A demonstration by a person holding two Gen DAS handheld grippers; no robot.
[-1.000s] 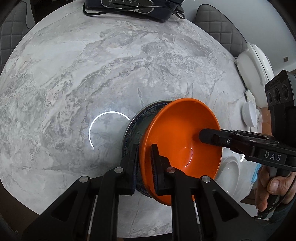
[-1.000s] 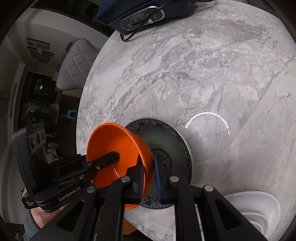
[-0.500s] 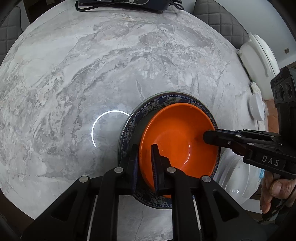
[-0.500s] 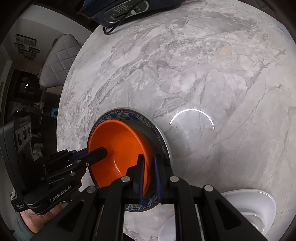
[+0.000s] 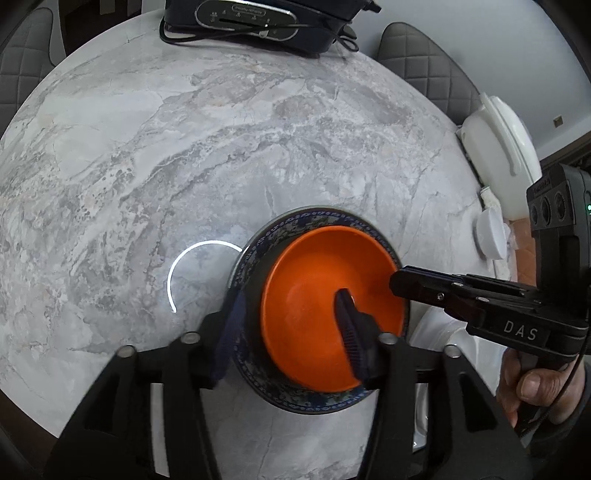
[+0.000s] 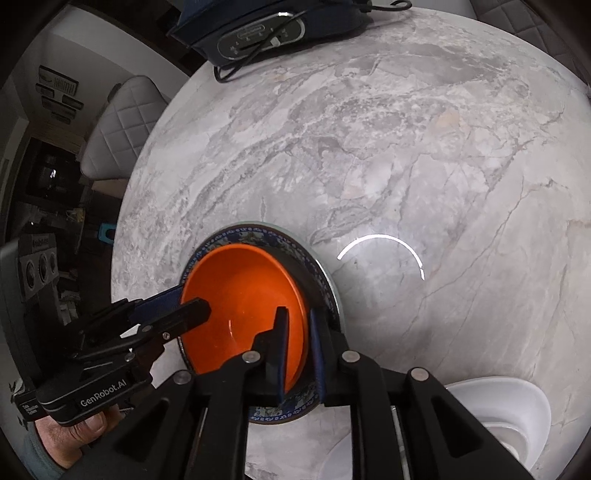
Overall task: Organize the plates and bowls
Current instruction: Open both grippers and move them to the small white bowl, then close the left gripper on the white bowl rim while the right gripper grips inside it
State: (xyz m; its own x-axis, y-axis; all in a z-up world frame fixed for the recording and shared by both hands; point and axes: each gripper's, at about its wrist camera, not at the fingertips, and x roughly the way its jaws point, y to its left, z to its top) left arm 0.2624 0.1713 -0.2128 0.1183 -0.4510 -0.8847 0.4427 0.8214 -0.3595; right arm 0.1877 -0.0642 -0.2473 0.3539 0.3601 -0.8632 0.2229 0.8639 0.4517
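Observation:
An orange bowl [image 5: 314,280] [image 6: 236,291] rests inside a blue-patterned plate [image 5: 317,218] [image 6: 258,230] on the marble table [image 5: 184,147]. My left gripper [image 5: 290,326] is opening. Its jaws stand wide on either side of the bowl's near rim, one finger inside the bowl, and no pad presses on it. From the other side my right gripper [image 6: 298,332] straddles the bowl's rim. Its jaws are opening too, with a narrow gap showing at the rim. Each gripper shows in the other's view: the right gripper [image 5: 400,286] and the left gripper [image 6: 184,301].
White bowls [image 6: 498,406] [image 5: 439,332] sit at the table's near edge beside the plate. A dark appliance [image 5: 258,18] [image 6: 258,33] with a cable lies at the far edge. A white appliance [image 5: 498,147] and a small white lid [image 5: 489,236] are at the right. Padded chairs surround the table.
The orange bowl, held tilted above the plate by both grippers, came down and now sits level in the plate. Both grippers' jaws have parted from its rim, the left widely.

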